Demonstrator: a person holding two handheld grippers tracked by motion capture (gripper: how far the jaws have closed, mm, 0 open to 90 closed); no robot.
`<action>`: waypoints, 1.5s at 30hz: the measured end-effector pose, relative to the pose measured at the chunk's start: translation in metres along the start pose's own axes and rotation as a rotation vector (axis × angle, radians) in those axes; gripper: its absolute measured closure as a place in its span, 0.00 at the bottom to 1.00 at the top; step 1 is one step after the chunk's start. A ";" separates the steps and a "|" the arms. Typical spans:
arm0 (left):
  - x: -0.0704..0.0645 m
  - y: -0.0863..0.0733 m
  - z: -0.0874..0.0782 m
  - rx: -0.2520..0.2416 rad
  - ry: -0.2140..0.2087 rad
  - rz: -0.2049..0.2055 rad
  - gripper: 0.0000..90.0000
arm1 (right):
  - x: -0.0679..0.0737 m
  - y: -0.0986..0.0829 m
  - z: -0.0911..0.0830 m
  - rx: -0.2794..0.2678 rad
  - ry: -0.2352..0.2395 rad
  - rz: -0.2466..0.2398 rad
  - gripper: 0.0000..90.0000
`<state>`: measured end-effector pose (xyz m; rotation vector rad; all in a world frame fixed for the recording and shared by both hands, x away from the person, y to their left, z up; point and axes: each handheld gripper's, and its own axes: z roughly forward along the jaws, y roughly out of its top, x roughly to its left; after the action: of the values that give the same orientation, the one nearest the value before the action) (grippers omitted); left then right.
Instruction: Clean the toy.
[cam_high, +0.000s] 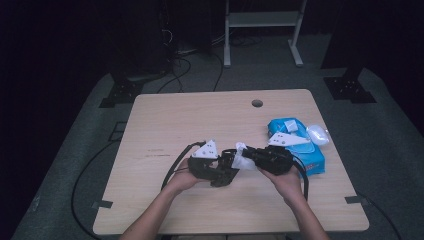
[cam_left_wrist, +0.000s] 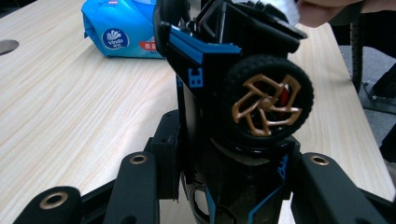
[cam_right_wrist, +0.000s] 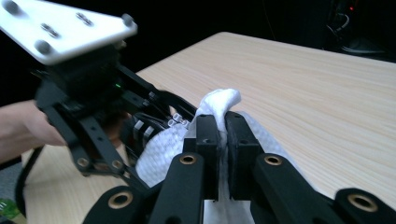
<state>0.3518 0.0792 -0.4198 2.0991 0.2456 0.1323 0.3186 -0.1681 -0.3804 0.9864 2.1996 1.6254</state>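
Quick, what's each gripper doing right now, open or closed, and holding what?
Left gripper: closed on the black toy car.
Right gripper: closed on a white wipe.

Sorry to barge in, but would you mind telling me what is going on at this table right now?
A person is working near the middle of the wooden table with a gripper in each hand. The left gripper is clamped on a black and blue toy car with gold wheel spokes, holding it tipped up. The right gripper pinches a white wipe and presses it against the car, apparently cleaning it. A blue pack of wipes lies on the table to the person's right.
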 end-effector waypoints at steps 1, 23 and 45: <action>0.000 0.000 0.000 -0.001 -0.003 0.001 0.63 | 0.002 0.001 0.000 -0.007 0.010 0.000 0.94; 0.000 0.001 -0.003 -0.001 0.001 0.013 0.63 | -0.008 -0.009 -0.003 0.024 -0.024 0.019 0.94; -0.001 0.005 -0.002 -0.009 -0.002 0.012 0.63 | -0.001 -0.001 -0.005 0.014 -0.026 -0.022 0.94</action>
<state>0.3510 0.0780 -0.4144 2.0915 0.2315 0.1383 0.3162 -0.1725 -0.3802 0.9782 2.1999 1.5817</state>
